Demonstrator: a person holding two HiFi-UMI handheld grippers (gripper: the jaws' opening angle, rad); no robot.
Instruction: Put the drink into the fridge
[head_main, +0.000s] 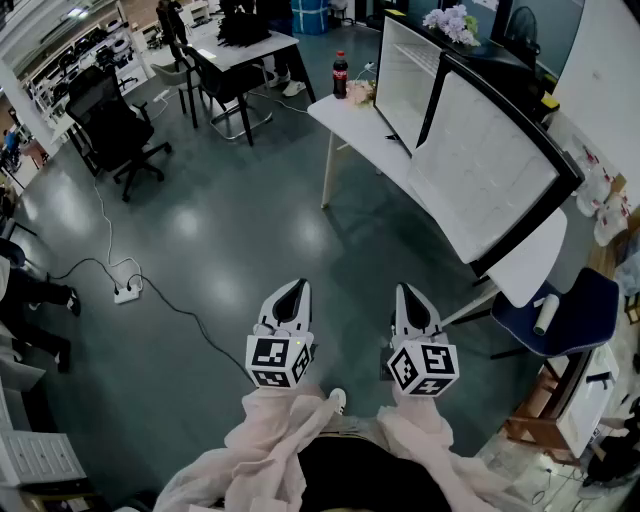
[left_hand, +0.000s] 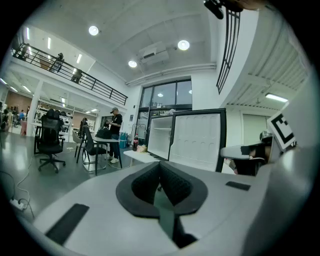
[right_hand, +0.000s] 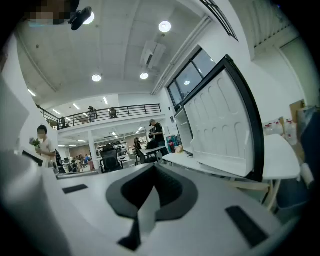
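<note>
The drink, a cola bottle (head_main: 340, 75) with a red cap, stands on the far end of a white table (head_main: 355, 125); in the left gripper view the bottle (left_hand: 135, 144) is small and distant. Beside it on the table sits the small fridge (head_main: 400, 75) with its black-framed door (head_main: 490, 170) swung wide open. Its white inside (left_hand: 160, 136) shows bare shelves. My left gripper (head_main: 292, 292) and right gripper (head_main: 410, 296) hang close to my body over the floor, far from the bottle. Both are shut with nothing in them, their dark pads meeting in the left (left_hand: 160, 172) and right (right_hand: 154, 175) gripper views.
A power strip (head_main: 127, 293) and its cable lie on the floor to my left. A black office chair (head_main: 115, 125) and a black desk (head_main: 245, 45) stand further back. At the right is a blue chair (head_main: 560, 310) with a white roll on it. Flowers (head_main: 450, 22) top the fridge.
</note>
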